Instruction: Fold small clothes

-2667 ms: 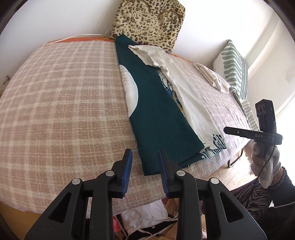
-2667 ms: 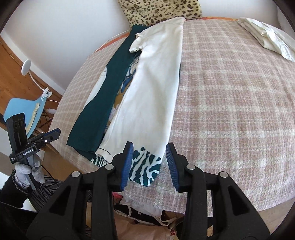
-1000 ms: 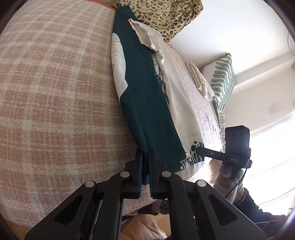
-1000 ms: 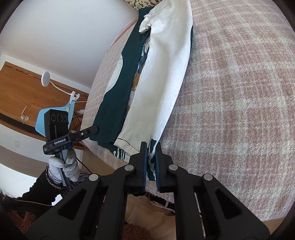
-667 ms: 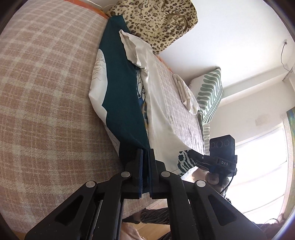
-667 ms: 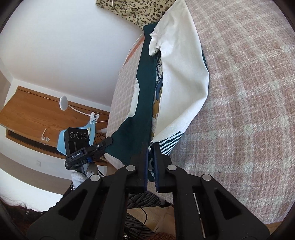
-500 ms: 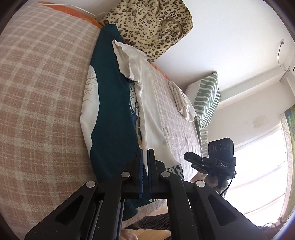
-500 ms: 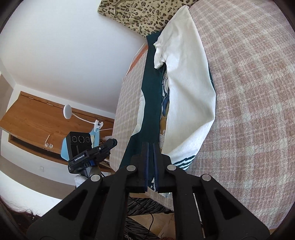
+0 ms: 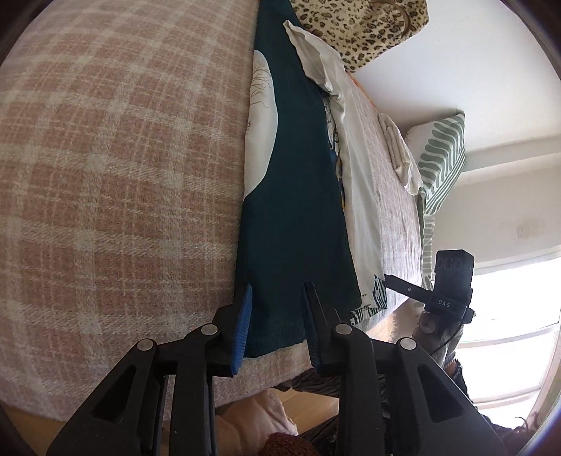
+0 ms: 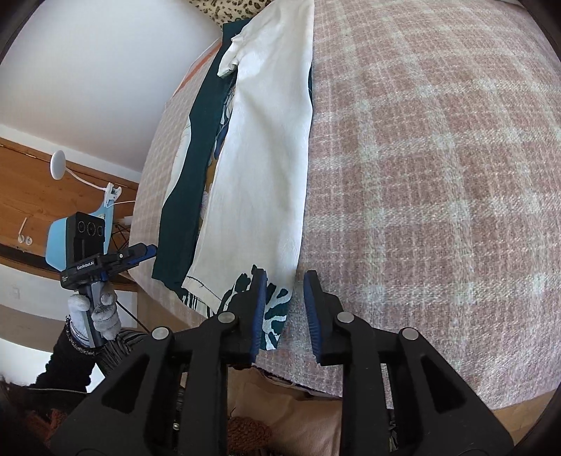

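A long garment lies flat on the plaid bed, folded into a narrow strip with a dark green half (image 9: 298,196) and a white half (image 10: 266,147). My left gripper (image 9: 277,298) hovers over the green hem at the near edge of the bed; its jaws are opening and the hem lies between them without being pressed. My right gripper (image 10: 282,280) sits at the white half's patterned hem corner (image 10: 273,308), jaws opening, the cloth beside the left finger (image 10: 257,305) and not pinched. Each gripper shows in the other's view, held by a gloved hand (image 10: 100,308).
A leopard-print bag (image 9: 364,24) leans at the head of the bed. A folded white cloth (image 9: 399,154) and a green striped pillow (image 9: 441,154) lie on the far side. Plaid blanket (image 10: 438,175) stretches to either side of the garment.
Both grippers were shut on the garment's hem and held it lifted off the bed. The hem now lies flat at the near edge and both sets of jaws have parted off it.
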Demonstrator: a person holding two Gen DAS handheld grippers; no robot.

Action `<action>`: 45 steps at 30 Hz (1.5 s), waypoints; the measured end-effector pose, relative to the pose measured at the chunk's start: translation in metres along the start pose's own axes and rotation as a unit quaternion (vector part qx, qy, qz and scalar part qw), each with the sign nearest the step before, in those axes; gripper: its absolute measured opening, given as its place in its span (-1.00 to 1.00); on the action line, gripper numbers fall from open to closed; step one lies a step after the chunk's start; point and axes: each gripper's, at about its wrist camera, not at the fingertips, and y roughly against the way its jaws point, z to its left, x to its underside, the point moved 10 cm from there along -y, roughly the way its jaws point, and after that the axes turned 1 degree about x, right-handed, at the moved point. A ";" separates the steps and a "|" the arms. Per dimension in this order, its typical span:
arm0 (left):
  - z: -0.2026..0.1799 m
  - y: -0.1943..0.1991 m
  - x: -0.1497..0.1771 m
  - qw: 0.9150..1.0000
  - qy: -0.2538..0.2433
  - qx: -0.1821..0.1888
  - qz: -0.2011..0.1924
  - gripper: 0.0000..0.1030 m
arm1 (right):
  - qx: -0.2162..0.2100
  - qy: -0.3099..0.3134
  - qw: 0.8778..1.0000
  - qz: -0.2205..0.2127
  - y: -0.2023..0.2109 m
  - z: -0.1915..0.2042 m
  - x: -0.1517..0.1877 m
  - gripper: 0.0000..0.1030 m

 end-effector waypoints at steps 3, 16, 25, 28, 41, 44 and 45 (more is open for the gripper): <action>0.003 -0.001 0.006 1.000 0.020 0.025 0.002 -0.45 | -0.034 -0.018 0.999 0.002 -0.002 -0.002 0.004 -0.46; -0.007 -0.003 0.006 0.998 0.024 0.052 -0.004 -0.45 | -0.116 -0.033 0.992 0.020 -0.022 0.024 0.018 -0.46; 0.004 0.009 0.000 1.000 0.013 0.006 -0.016 -0.05 | -0.094 -0.011 0.995 0.026 -0.029 0.032 0.023 -0.41; -0.002 0.003 -0.003 1.000 0.011 0.023 -0.013 0.02 | -0.098 -0.011 0.995 0.022 -0.031 0.034 0.022 -0.36; -0.013 -0.014 0.017 0.998 0.018 0.051 0.013 -0.98 | -0.085 -0.002 0.996 0.012 -0.029 0.035 0.018 -0.68; -0.025 -0.003 0.010 0.998 0.004 0.063 -0.007 -0.98 | -0.068 0.011 0.998 -0.002 -0.026 0.039 0.016 -0.84; -0.030 0.001 0.007 0.998 -0.001 0.067 -0.015 -0.98 | -0.064 0.016 0.998 -0.010 -0.023 0.040 0.014 -0.85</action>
